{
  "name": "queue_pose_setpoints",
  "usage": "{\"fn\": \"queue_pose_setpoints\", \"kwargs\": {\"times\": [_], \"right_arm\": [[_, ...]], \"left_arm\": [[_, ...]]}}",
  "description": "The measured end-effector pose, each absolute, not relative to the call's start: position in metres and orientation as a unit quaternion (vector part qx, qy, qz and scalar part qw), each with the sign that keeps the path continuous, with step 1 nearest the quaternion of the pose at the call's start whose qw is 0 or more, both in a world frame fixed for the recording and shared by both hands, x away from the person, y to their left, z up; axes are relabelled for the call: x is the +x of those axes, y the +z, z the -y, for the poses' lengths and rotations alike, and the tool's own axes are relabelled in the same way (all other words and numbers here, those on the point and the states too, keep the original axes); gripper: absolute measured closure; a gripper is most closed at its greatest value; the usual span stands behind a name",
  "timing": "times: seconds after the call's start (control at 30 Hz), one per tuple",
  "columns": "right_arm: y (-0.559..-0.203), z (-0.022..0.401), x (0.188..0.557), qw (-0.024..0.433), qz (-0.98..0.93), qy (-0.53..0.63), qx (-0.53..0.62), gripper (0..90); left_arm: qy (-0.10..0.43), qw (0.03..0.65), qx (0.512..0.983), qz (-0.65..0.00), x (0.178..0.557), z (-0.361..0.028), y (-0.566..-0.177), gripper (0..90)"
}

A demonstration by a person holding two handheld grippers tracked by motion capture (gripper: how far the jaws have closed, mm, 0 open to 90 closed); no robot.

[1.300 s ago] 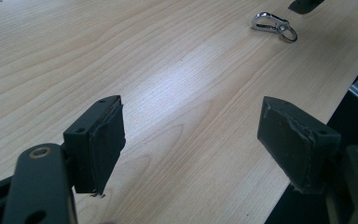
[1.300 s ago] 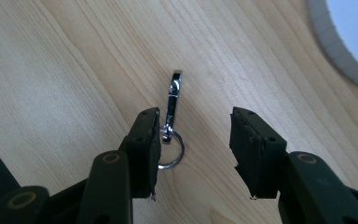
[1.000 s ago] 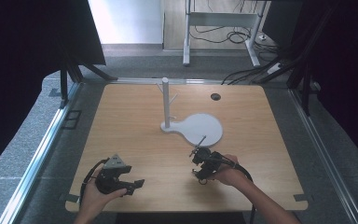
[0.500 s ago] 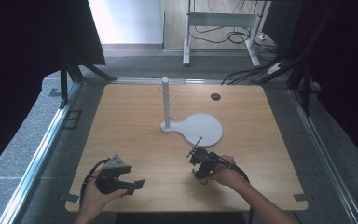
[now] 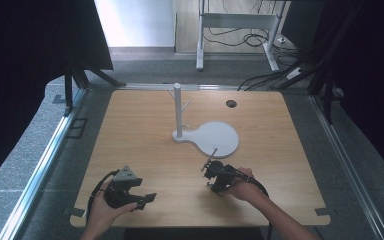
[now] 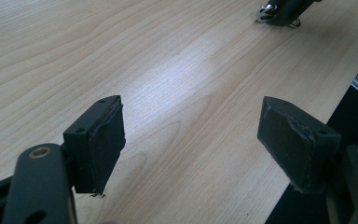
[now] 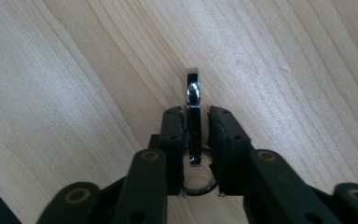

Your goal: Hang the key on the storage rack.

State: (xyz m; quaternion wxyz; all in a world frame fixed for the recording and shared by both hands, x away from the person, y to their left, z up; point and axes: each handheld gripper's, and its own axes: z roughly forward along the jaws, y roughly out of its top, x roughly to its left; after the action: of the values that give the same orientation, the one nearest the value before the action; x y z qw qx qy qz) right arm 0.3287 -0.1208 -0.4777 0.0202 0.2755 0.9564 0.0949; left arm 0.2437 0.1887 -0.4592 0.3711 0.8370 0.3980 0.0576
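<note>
A wooden table (image 5: 145,135) seen from above, with a person's two hands entering from the bottom edge, each holding a gripper. Near the centre stands a white stand (image 5: 178,112): an upright post with short pegs on a flat round base.

At lower right of the high view, the right gripper (image 5: 211,176) rests low over the wood. In the right gripper view its jaws have just been closing and now stand narrow, pads pressed on a shiny metal clip (image 7: 194,105) held edge-on at frame centre. A thin wire ring (image 7: 196,183) hangs below it; this may be a key ring, though the view is too tight to be sure.

At lower left, the left gripper (image 5: 142,199) lies idle. In its own view the jaws stand wide with nothing between them, bare wood beyond.

The step in hand looks like securing the clip before lifting. To do it well, keep the squeeze firm and centred so the slim metal does not twist out, and lift straight up before carrying it toward a peg.
</note>
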Motion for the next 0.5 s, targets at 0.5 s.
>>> {"fn": "queue_pose_setpoints", "kwargs": {"times": [0.5], "right_arm": [[-0.4763,0.1219,0.3287,0.018,-0.959,0.087,0.268,84.0]], "left_arm": [[0.057,0.369,0.838,-0.398,0.2443,-0.1892,-0.4598,23.5]]}}
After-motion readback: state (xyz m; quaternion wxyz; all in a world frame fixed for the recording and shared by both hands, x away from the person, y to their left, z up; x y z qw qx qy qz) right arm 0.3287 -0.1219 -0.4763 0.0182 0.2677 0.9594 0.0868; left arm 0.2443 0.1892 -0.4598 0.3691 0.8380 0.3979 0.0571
